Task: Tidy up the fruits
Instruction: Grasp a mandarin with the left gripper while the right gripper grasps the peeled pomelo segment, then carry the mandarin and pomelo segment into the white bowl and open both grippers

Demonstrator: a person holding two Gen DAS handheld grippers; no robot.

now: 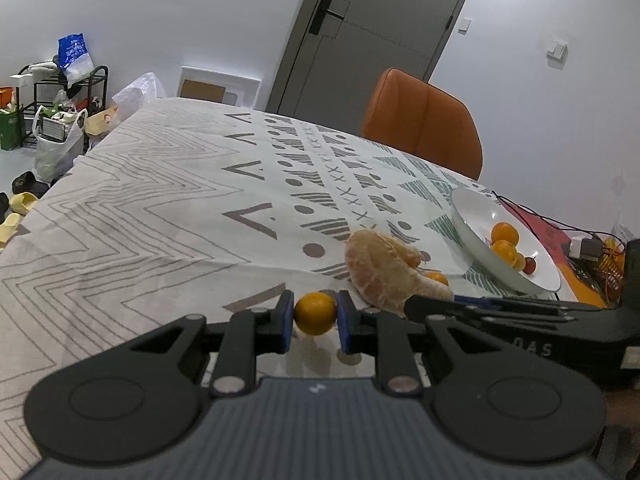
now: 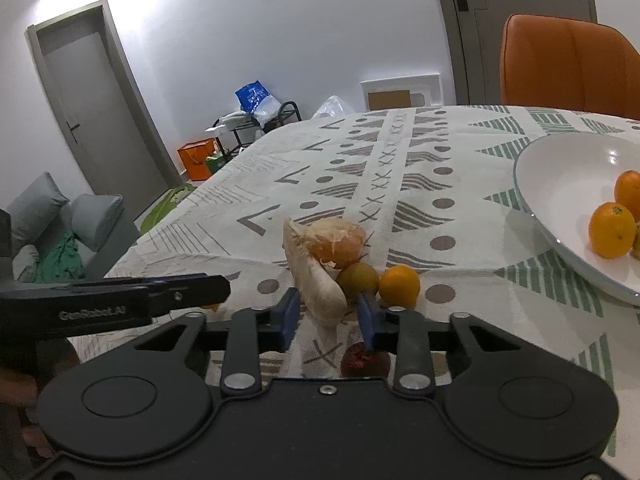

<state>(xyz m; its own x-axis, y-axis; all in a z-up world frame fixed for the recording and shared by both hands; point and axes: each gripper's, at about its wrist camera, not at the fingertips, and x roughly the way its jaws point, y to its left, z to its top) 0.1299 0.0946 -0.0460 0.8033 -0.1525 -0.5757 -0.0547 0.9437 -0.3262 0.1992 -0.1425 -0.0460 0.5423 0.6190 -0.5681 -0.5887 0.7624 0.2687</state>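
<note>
My left gripper [image 1: 315, 315] is shut on a small orange [image 1: 315, 313] just above the patterned tablecloth. Behind it lies a peeled pomelo piece [image 1: 384, 268] with another small orange [image 1: 437, 278] beside it. My right gripper [image 2: 329, 314] is open around the near end of the pomelo piece [image 2: 320, 276], pads apart from it. A yellow-green fruit [image 2: 357, 280] and an orange [image 2: 399, 285] lie just beyond its right finger. A dark red fruit [image 2: 362, 362] lies under that finger. A white bowl [image 1: 472, 216], also in the right wrist view [image 2: 560, 176], holds oranges [image 2: 612, 230] and small fruits.
An orange chair [image 1: 424, 120] stands at the table's far side. Cables and a charger [image 1: 586, 246] lie on a red mat right of the bowl. Bags, a rack and slippers clutter the floor to the left [image 1: 52, 120]. The left gripper's side shows in the right wrist view [image 2: 120, 296].
</note>
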